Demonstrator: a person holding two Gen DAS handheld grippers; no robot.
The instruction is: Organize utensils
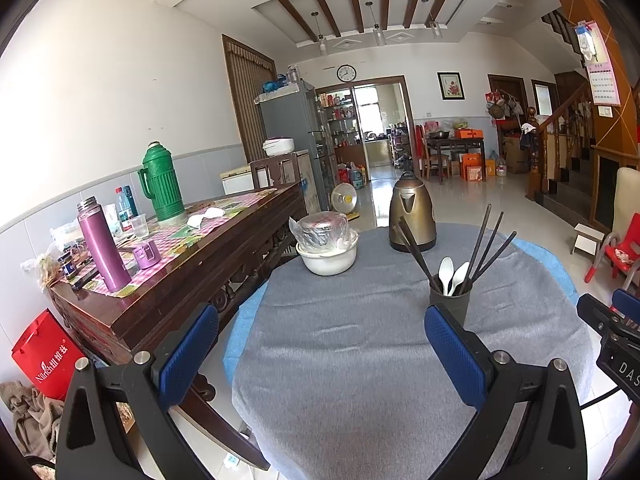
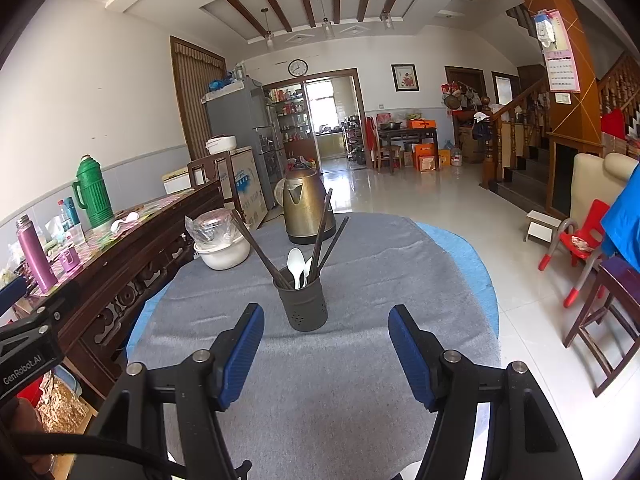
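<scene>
A dark utensil holder (image 2: pixel 304 304) stands upright on the round table's grey cloth (image 2: pixel 352 368). In it are several dark chopsticks (image 2: pixel 320 236) and two white spoons (image 2: pixel 297 264). The holder also shows in the left wrist view (image 1: pixel 451 304), partly behind my left gripper's right finger, with its chopsticks (image 1: pixel 486 240) and spoons (image 1: pixel 447 272). My left gripper (image 1: pixel 322 340) is open and empty, above the cloth, left of the holder. My right gripper (image 2: pixel 326 344) is open and empty, just short of the holder.
A bronze electric kettle (image 2: pixel 306 204) and a white bowl with a plastic-wrapped pot (image 2: pixel 220 244) stand at the table's far side. A dark wooden sideboard (image 1: pixel 192 268) with flasks is at the left. A red child's chair (image 2: pixel 580 240) and a wooden chair (image 2: pixel 608 320) are at the right.
</scene>
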